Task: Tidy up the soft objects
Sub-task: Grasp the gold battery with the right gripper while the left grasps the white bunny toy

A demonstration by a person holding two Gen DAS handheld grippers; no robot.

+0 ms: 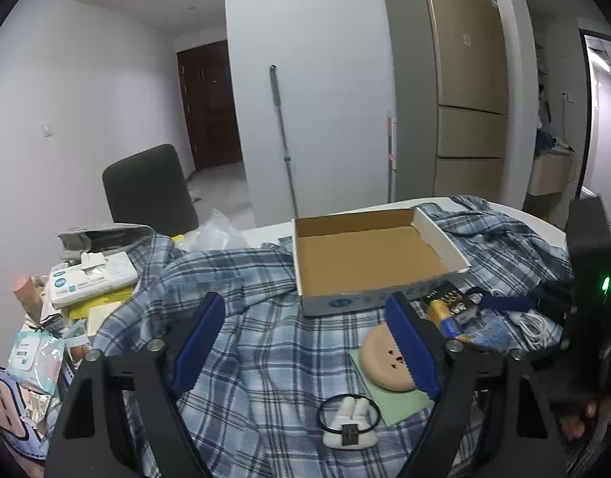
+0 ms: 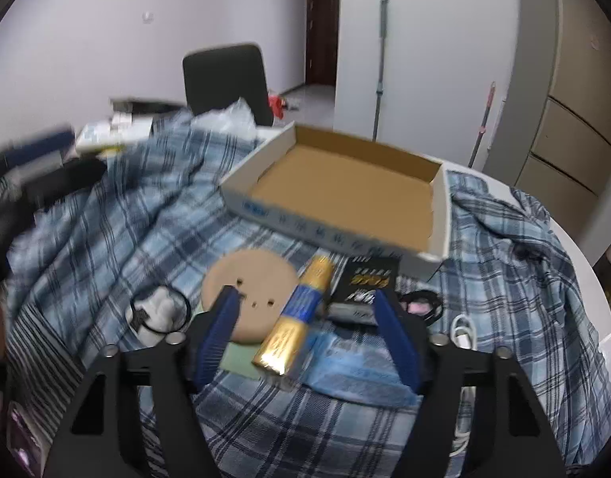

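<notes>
A blue plaid shirt (image 1: 257,318) lies spread over the table. On it rest a tan round pad (image 1: 385,362) on a green sheet, a small white soft item ringed by a black hair tie (image 1: 349,422), and a gold-and-blue tube (image 2: 301,314). My left gripper (image 1: 305,342) hovers open over the shirt, its right finger in front of the tan pad, nothing between the pads. My right gripper (image 2: 307,334) is open above the tube (image 1: 444,314), which lies between its fingers without the pads pressing it; the tan pad (image 2: 249,294) sits by its left finger.
An open cardboard box (image 1: 369,255) (image 2: 345,195) stands on the shirt behind the small items. A black packet (image 2: 365,283), a blue plastic pack (image 2: 357,362) and a white cable (image 2: 464,330) lie at the right. Boxes and packets (image 1: 90,279) crowd the table's left side.
</notes>
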